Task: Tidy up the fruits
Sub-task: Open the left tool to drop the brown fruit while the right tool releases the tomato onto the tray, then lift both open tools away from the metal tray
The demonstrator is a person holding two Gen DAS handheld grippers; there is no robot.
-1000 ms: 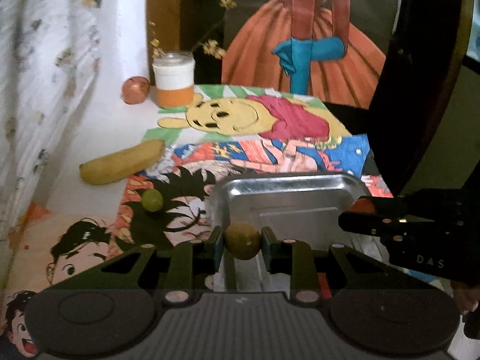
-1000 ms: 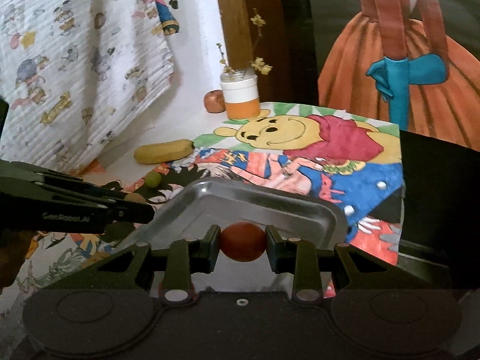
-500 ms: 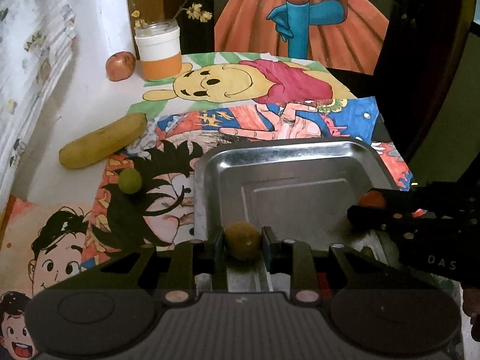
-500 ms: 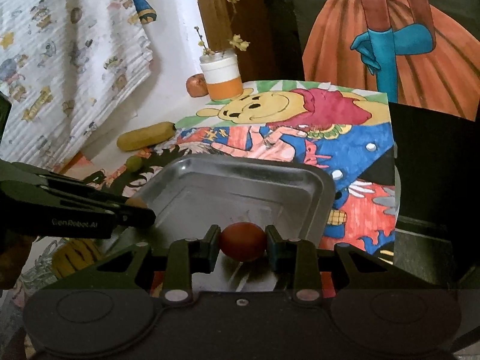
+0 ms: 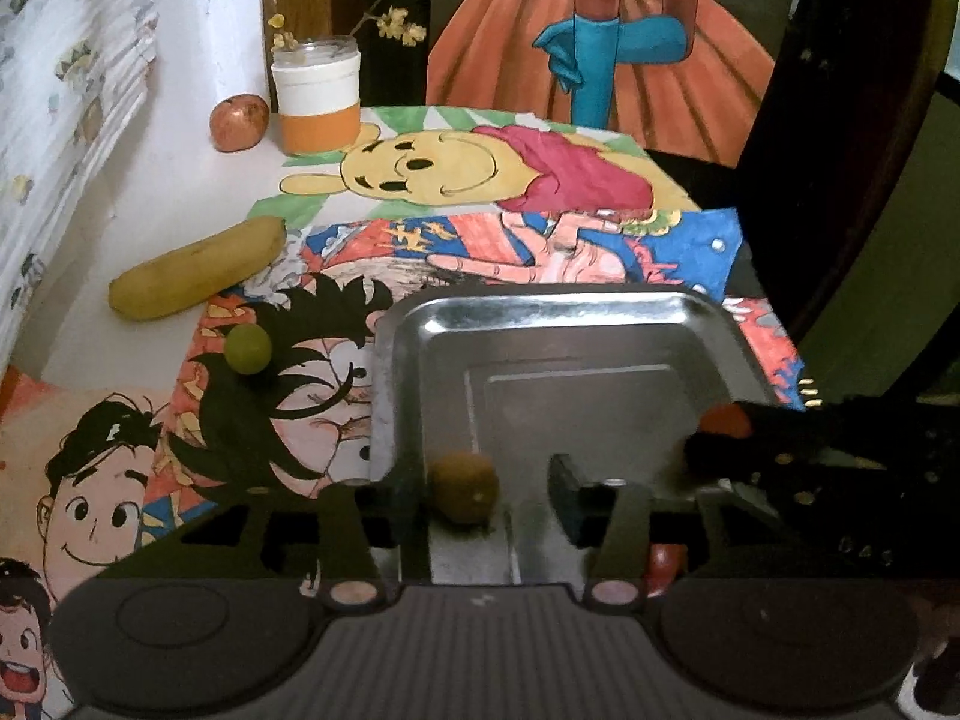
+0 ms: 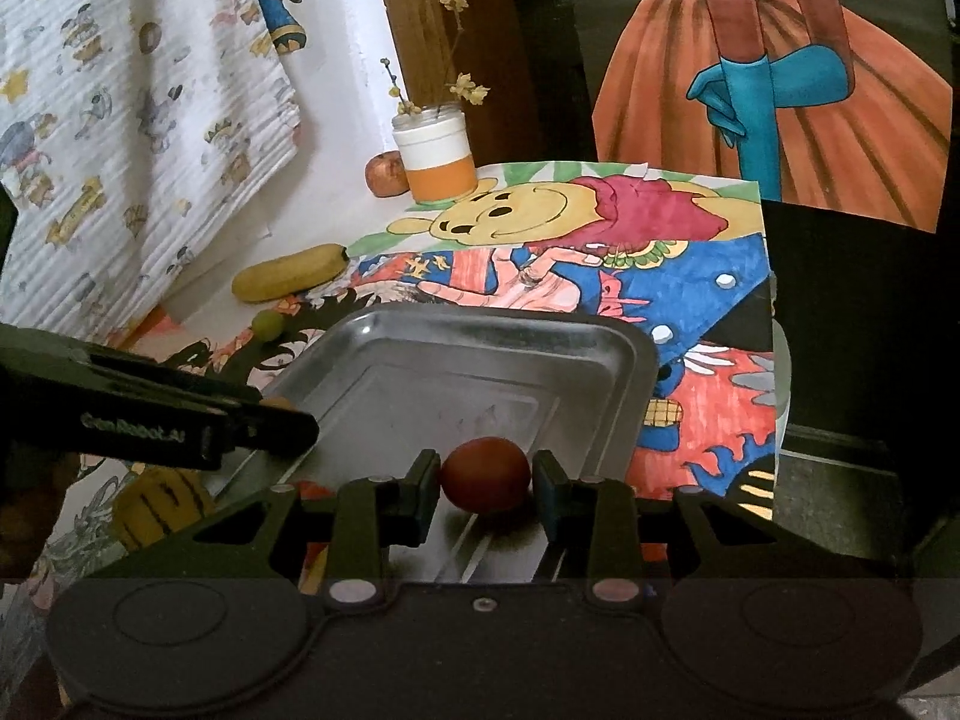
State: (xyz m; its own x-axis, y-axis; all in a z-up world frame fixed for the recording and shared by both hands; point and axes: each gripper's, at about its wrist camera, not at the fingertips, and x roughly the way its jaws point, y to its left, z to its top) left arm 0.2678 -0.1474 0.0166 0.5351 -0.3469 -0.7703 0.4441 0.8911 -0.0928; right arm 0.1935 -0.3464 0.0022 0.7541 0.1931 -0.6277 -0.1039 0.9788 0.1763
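Note:
A steel tray lies on the picture-covered table. My left gripper is over the tray's near left corner and its jaws are opening. A brownish-green round fruit rests on the tray floor between them, beside the left finger and well apart from the right finger. My right gripper is low over the tray's near edge. Its jaws are just starting to open, with both pads still against a red round fruit. In each view the other gripper reaches in from the side: the right gripper, the left gripper.
A banana and a small green fruit lie left of the tray. An apple and a white-and-orange jar with dry twigs stand at the back by the wall. A patterned cloth hangs at the left.
My left gripper's jaws have spread and let go of the brownish-green fruit, which now lies in the tray. The right gripper still has the red fruit between its pads.

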